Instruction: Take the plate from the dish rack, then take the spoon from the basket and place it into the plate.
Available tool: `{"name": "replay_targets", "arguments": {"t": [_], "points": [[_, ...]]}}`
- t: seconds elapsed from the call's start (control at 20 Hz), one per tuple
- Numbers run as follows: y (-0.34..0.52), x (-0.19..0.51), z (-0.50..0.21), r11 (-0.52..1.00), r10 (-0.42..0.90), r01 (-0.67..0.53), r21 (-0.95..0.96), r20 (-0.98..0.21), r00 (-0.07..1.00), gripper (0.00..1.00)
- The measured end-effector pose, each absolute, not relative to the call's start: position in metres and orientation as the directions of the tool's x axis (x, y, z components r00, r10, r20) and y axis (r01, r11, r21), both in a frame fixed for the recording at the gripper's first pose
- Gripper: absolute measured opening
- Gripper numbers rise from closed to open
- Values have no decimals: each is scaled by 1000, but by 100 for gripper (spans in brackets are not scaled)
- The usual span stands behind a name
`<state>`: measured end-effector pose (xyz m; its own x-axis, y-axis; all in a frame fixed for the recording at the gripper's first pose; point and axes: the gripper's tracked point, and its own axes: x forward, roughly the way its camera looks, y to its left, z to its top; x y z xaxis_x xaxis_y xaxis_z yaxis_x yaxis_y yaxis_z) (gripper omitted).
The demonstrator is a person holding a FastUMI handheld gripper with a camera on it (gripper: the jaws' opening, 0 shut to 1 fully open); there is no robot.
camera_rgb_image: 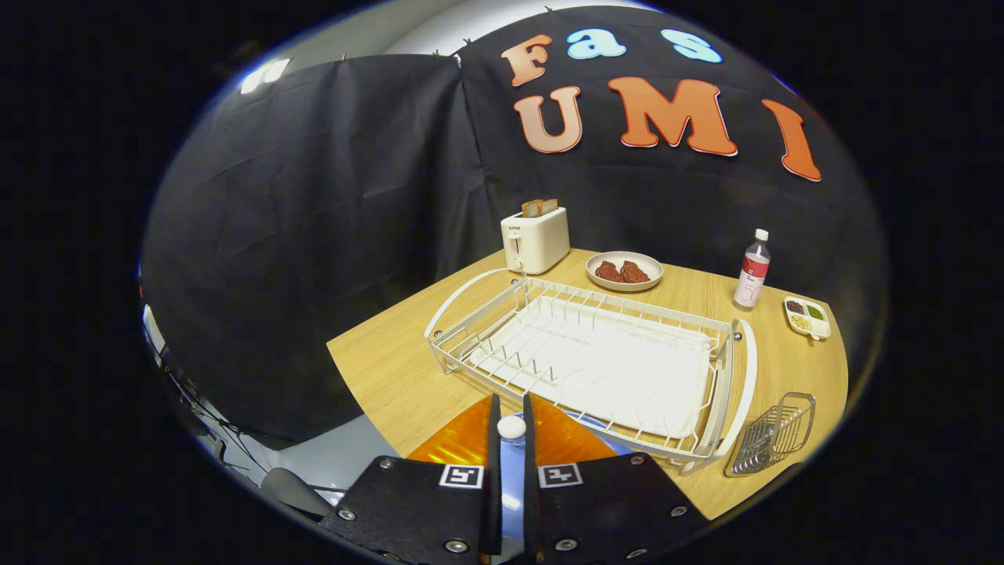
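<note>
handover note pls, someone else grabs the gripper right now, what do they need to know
Gripper: fingers nearly closed on a slim white-tipped handle, apparently the spoon.
Plate: orange with a blue rim, on the table just under and ahead of the fingers, in front of the dish rack.
Dish rack holds no plate now; the wire basket stands off to the rack's right.
Done: plate out, spoon apparently taken.
Left: lower the spoon into the plate and release.
</note>
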<state>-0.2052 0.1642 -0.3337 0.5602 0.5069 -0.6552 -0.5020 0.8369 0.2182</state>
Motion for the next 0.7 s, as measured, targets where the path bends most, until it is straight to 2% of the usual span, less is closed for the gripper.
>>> {"name": "replay_targets", "arguments": {"t": [0.25,0.5,0.7], "points": [[164,-214,-343,819,514,-543,183,-655,554,11],[130,-239,-362,838,477,-514,184,-703,528,12],[96,-256,-394,869,395,-476,136,-770,501,16]]}}
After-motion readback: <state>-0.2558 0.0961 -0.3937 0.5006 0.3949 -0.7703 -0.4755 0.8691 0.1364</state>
